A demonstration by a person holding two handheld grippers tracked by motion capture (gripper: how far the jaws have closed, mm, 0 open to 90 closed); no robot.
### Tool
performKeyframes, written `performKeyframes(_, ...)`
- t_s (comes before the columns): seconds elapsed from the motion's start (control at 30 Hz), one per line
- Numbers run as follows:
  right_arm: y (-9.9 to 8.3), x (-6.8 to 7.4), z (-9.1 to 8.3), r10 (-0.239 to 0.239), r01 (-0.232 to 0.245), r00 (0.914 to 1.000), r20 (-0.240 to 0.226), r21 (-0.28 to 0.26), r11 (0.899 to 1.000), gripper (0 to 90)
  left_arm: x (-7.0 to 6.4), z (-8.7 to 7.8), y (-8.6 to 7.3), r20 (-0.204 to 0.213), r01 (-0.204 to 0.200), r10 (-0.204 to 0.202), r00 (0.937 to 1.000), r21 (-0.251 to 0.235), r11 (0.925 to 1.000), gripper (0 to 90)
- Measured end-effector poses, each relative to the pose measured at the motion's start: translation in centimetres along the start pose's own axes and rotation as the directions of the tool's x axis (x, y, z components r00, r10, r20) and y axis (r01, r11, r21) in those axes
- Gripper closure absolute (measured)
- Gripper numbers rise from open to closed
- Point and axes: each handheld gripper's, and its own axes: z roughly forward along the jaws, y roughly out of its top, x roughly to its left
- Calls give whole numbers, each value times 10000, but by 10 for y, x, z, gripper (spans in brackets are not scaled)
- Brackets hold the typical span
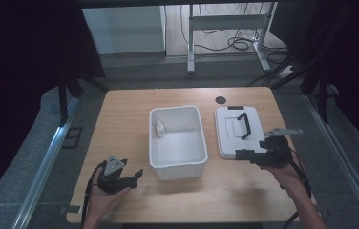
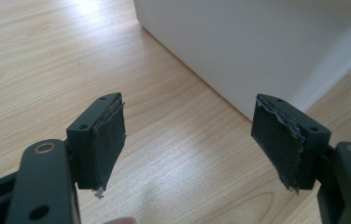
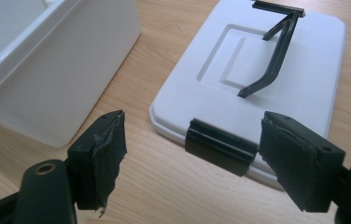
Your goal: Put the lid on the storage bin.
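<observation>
White bin (image 1: 177, 140) sits mid-worktop (image 1: 120, 109), open, with a small bottle (image 1: 159, 129) by its left wall; we cannot read the label. The light wood-grain worktop stands on grey floor, cables beyond. Beside the bin toward the right edge lies its flat lid (image 1: 237, 131), black handle raised. Our left gripper (image 1: 129, 179) and right gripper (image 1: 245, 155) spread their fingers wide, holding nothing.

The left tool (image 2: 188, 140) has its two black jaws spread wide above the wooden table (image 2: 47, 65), with a white bin's wall (image 2: 257, 42) just beyond
</observation>
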Motion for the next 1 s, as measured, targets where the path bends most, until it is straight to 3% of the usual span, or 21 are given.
performKeyframes(0.27,36,-17,4,421,-413,9991,-41,1102,9930,279,3,-3,0,-57,51,-52,10000,-100,9999,265)
performKeyframes(0.63,72,-32,14,803,-779,9968,-59,1824,9801,348,1,-1,0,-119,-77,77,9999,-48,10000,268)
performKeyframes(0.77,85,-41,20,1284,-1253,9917,-17,2080,9701,383,0,-2,0,-102,-127,126,9999,-68,9999,268)
performKeyframes(0.87,96,-53,30,1765,-1734,9843,96,2448,9539,428,0,-2,0,-127,-139,138,9998,-86,9999,270)
performKeyframes(1.0,102,-59,39,1927,-1897,9811,160,2729,9432,466,0,-1,0,-125,-171,170,9998,-57,9998,271)
